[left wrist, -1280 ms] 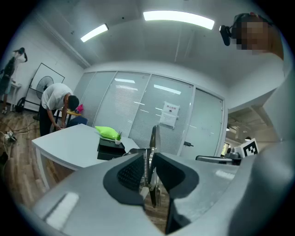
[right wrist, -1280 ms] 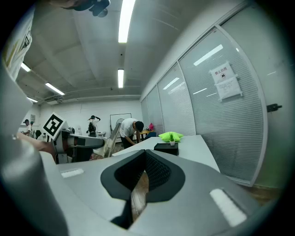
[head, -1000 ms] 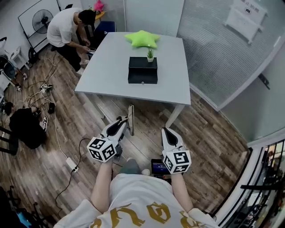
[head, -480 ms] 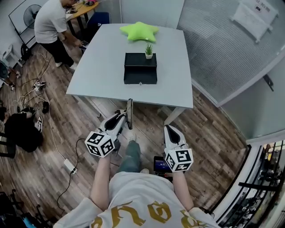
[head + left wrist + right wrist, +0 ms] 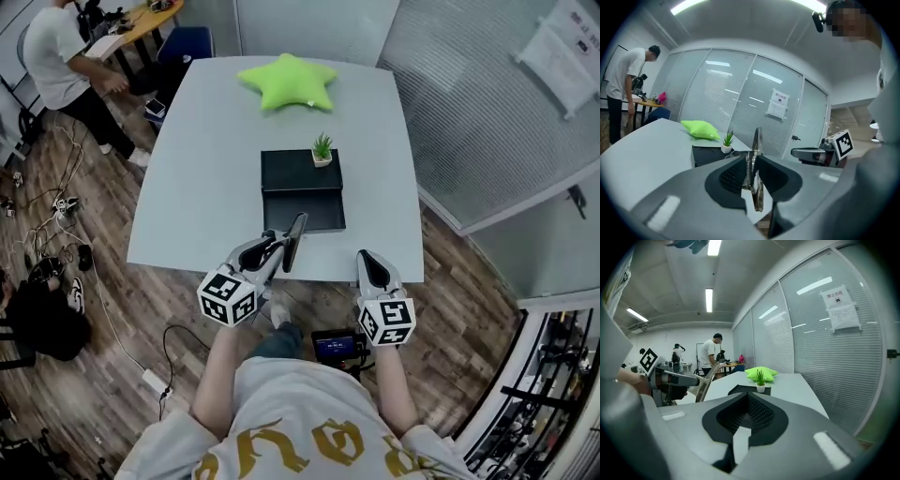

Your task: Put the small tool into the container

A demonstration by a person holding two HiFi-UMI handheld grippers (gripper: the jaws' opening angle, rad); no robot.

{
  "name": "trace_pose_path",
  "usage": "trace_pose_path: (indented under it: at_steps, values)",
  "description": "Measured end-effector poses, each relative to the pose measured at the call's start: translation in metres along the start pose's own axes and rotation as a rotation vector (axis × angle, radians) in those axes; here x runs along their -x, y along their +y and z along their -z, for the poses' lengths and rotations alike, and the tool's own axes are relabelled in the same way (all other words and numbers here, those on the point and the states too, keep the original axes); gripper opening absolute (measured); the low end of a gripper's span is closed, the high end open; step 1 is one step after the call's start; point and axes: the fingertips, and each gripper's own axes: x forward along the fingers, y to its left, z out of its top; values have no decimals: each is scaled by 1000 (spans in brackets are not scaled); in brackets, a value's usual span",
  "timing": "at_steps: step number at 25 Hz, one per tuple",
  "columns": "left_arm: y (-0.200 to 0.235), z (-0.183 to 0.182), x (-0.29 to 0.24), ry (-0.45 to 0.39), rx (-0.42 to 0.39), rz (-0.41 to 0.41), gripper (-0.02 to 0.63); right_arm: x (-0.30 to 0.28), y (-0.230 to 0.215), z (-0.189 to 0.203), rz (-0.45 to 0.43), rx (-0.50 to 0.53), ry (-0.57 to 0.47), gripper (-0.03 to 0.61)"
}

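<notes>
My left gripper [image 5: 277, 242] is shut on a small metal spring tool [image 5: 294, 240], which sticks up and forward over the table's near edge. In the left gripper view the tool [image 5: 756, 173] stands upright between the pads. The container is a black box [image 5: 302, 190] in the middle of the grey table [image 5: 197, 178], just beyond the tool; I cannot tell whether it is open. My right gripper [image 5: 368, 265] hangs shut and empty at the table's front edge, right of the left one. From the right gripper view, the box [image 5: 743, 390] lies ahead and the tool [image 5: 705, 380] is at the left.
A small potted plant [image 5: 322, 150] stands on the box's back right corner. A green star cushion [image 5: 287, 81] lies at the table's far side. A person [image 5: 58, 56] stands at a desk far left. Cables [image 5: 56, 202] litter the wooden floor. A glass wall [image 5: 487, 103] runs along the right.
The view has closed in on the table. Both grippers moved from over the floor to the table's near edge, the left one still holding the tool.
</notes>
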Motion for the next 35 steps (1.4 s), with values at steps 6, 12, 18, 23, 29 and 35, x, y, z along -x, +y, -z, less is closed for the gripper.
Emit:
trace_pose_path:
  at_steps: [6, 12, 18, 23, 29, 35]
  values:
    - [61, -24, -43, 50, -41, 38, 92, -65, -9, -26, 6, 4, 9, 25]
    - [81, -33, -74, 87, -122, 120, 92, -73, -25, -20, 52, -1, 39, 26]
    - [97, -6, -96, 200, -178, 128, 93, -81, -37, -11, 63, -19, 59, 26]
    - [100, 18, -111, 317, -233, 132, 93, -92, -43, -6, 55, -36, 67, 26]
    - [100, 39, -129, 431, -279, 172, 93, -102, -58, -5, 61, -59, 75, 26]
    - [100, 60, -145, 546, -293, 223, 93, -112, -73, 10, 58, -92, 114, 25]
